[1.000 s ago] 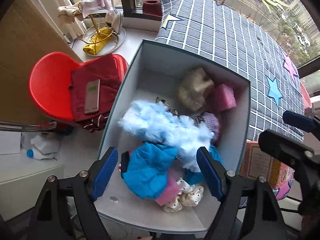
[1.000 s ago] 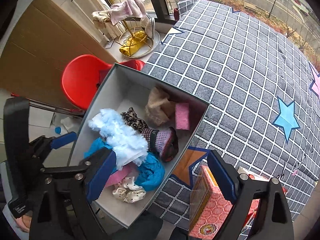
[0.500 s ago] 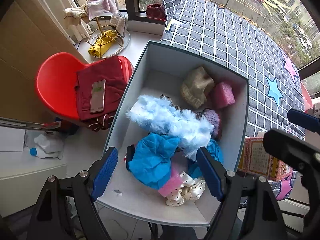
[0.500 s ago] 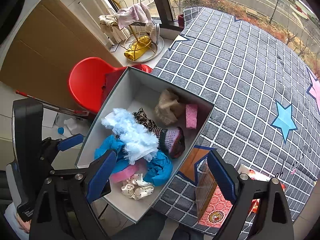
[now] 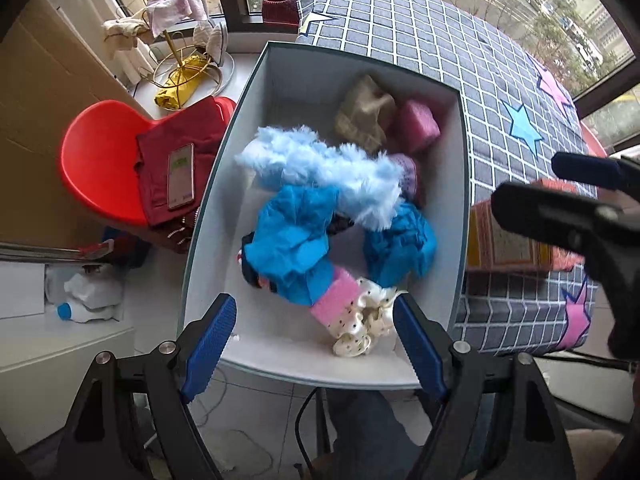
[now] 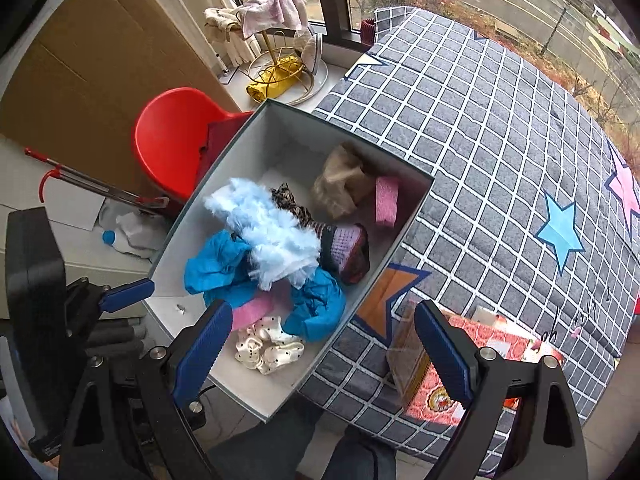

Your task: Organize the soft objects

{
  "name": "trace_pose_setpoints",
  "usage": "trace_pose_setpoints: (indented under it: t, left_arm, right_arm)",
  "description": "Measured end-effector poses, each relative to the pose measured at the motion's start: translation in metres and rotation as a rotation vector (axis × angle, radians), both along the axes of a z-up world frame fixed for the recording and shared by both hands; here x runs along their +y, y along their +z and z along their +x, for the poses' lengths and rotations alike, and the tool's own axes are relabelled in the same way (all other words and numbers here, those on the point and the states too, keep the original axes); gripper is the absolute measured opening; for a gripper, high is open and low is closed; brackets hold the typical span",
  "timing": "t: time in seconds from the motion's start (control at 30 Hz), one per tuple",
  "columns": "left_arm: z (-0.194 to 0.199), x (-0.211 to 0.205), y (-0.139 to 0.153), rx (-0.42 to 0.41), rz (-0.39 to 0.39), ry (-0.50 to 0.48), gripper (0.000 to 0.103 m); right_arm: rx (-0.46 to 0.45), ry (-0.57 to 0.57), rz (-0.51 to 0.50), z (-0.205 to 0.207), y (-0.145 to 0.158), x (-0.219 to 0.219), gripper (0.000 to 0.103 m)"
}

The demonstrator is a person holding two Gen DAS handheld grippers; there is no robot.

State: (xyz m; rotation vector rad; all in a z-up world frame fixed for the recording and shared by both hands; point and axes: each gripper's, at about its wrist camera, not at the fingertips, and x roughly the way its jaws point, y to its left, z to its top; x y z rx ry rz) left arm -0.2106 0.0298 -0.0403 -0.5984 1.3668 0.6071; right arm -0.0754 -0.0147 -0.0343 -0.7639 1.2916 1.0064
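Note:
A white box (image 5: 462, 168) (image 6: 224, 160) sits at the left edge of a grey checked table. It holds soft things: a fluffy light-blue piece (image 5: 328, 172) (image 6: 272, 232), crumpled blue cloth (image 5: 292, 240) (image 6: 216, 268), a pink sponge (image 5: 334, 300) (image 6: 386, 200), a cream dotted scrunchie (image 5: 360, 328) (image 6: 268, 348), a beige cloth (image 5: 364, 116) (image 6: 340, 188) and a knitted pink piece (image 6: 346, 248). My left gripper (image 5: 316, 348) is open and empty above the box's near edge. My right gripper (image 6: 324, 352) is open and empty above the box's near right corner.
A red patterned carton (image 6: 448, 368) (image 5: 516, 240) lies on the table (image 6: 500, 160) right of the box. A red chair (image 5: 100, 168) with a red garment and a phone (image 5: 181, 176) stands left. A gold rack with cloths (image 6: 276, 52) is on the sill.
Both grippers have pulled back and up from the box, so it looks smaller and further away. The soft things in the box lie as before.

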Motion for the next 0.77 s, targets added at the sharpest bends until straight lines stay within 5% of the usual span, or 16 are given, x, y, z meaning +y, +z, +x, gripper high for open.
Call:
trace_pose_setpoints:
  t: [0.53,0.77]
  left_arm:
    - [-0.011,-0.008,-0.008,0.022,-0.012,-0.033,0.083]
    - [-0.018,-0.005,-0.001,-0.043,0.011,-0.004,0.083]
  right_arm:
    - [-0.005,-0.014,0.004,-0.013,0.003,-0.004,0.093]
    - [-0.004,-0.001,0.007,-0.02,0.002,-0.002,0.093]
